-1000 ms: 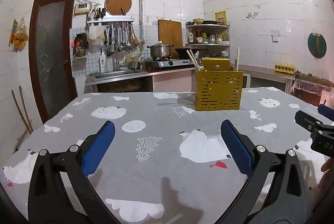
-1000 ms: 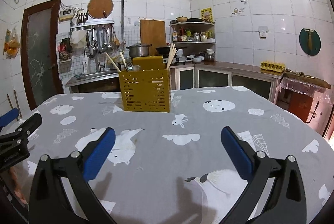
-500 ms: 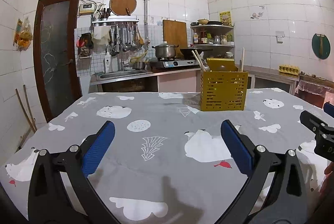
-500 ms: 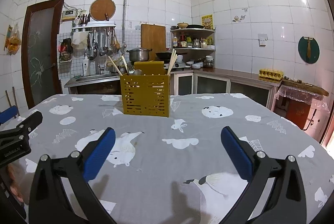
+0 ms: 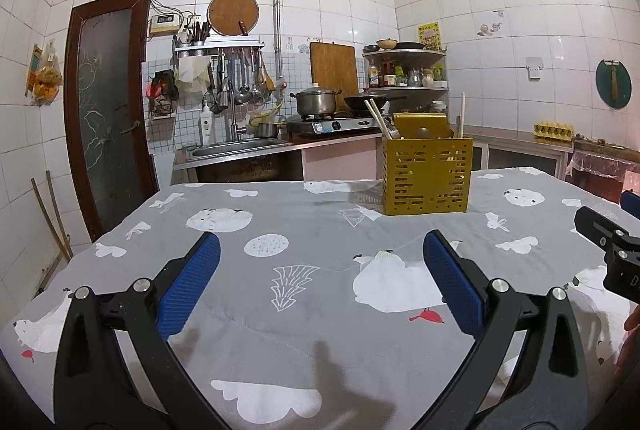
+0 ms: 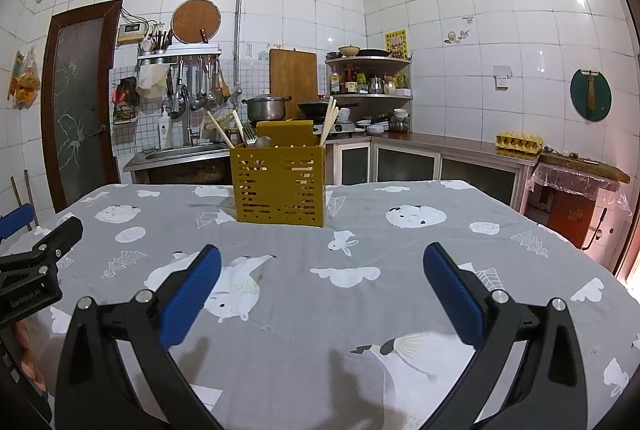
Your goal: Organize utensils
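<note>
Left gripper (image 5: 320, 278): blue-padded fingers spread wide, holding nothing.
Right gripper (image 6: 322, 280): likewise spread, holding nothing.
Yellow perforated plastic utensil caddy (image 6: 280, 183): upright at the far middle of the grey animal-print tablecloth (image 6: 360, 310), holding wooden chopsticks (image 6: 329, 121).

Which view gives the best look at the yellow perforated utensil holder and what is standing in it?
The right wrist view: the yellow perforated utensil holder sits near centre, larger, with wooden chopsticks and a metal spoon visible inside. The left wrist view shows the same holder further right and smaller, its contents harder to make out.
</note>
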`<state>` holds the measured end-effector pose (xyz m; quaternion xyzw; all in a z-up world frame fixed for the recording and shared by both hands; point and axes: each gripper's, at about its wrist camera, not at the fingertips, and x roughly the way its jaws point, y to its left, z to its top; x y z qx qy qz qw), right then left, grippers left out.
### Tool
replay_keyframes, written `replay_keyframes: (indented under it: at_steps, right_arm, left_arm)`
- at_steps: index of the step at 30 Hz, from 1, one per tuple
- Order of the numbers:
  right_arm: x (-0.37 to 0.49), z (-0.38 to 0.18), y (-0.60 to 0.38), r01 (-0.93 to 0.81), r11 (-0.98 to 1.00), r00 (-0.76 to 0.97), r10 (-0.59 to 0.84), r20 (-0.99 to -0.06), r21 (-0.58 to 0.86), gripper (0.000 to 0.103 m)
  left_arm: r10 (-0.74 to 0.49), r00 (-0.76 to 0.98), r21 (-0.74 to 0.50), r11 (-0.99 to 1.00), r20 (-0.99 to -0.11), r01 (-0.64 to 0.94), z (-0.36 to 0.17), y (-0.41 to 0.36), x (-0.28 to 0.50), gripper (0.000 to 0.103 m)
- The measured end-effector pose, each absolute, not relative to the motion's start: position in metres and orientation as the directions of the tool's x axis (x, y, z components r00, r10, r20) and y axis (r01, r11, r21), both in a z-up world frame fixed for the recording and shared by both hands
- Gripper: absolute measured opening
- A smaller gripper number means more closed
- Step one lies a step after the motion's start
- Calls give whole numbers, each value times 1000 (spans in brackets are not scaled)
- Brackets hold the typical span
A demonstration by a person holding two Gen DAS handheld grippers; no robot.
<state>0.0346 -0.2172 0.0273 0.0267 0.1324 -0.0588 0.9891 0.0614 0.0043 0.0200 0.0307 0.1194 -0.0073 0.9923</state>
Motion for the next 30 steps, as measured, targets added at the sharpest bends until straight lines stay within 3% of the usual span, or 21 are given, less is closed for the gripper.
replay_keyframes:
  at_steps: [30]
  right_arm:
    - [34,28,-216,124,992,959,-110,-262,35,99]
  left_arm:
    - [-8,976,67,998,-219,23,21,1,58,98]
